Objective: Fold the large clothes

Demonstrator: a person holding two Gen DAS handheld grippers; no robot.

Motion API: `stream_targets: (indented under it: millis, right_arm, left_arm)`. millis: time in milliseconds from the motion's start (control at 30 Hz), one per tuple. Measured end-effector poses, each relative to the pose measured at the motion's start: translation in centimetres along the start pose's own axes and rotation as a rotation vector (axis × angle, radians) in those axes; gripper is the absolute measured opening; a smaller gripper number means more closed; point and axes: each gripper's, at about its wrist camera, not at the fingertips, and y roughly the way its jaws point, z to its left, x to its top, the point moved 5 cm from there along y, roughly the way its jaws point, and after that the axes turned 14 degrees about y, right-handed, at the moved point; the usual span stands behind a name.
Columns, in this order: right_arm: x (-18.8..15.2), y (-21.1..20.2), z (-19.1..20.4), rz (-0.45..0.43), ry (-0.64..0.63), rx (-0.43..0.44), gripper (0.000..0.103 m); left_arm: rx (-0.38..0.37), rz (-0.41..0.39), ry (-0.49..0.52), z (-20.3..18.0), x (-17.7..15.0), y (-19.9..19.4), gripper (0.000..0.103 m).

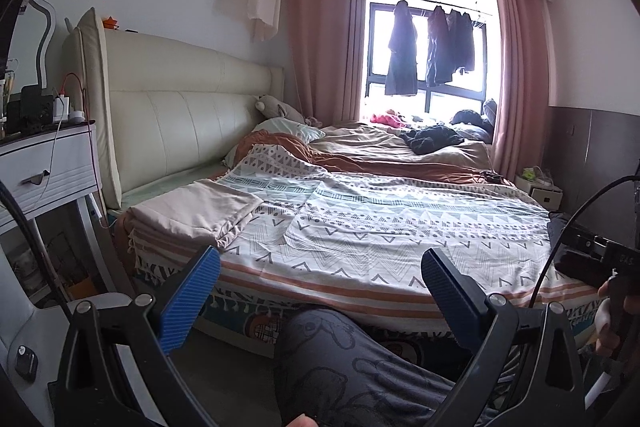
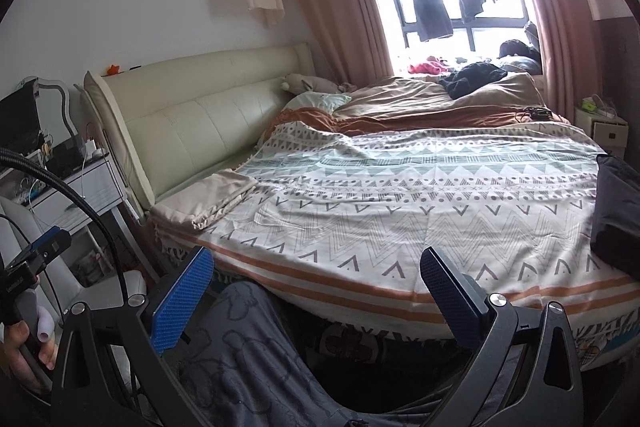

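Note:
A folded beige cloth (image 1: pixel 196 213) lies at the near left of the bed, by the headboard; it also shows in the right wrist view (image 2: pixel 216 197). A dark folded garment (image 2: pixel 618 215) lies at the bed's right edge. My left gripper (image 1: pixel 320 279) is open and empty, held off the bed's near edge above a grey-trousered knee (image 1: pixel 340 359). My right gripper (image 2: pixel 318 281) is open and empty, also short of the bed edge. Both sets of blue pads (image 1: pixel 192 299) (image 2: pixel 182 301) stand wide apart.
A patterned bedspread (image 1: pixel 400 227) covers the bed, with a brown duvet (image 1: pixel 400 147) and a black garment (image 1: pixel 434 139) behind. A white nightstand (image 1: pixel 44 167) stands at left, a small cabinet (image 2: pixel 600 127) at far right. Dark clothes (image 1: pixel 402 51) hang at the window.

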Motion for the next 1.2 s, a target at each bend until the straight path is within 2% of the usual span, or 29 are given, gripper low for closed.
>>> stream_targets:
  millis: [1200]
  right_arm:
    - [-0.4,0.1,0.1,0.014,0.002,-0.006,0.103]
  left_arm:
    - [-0.006,-0.003,-0.019,0.5,-0.3,-1.2,0.103]
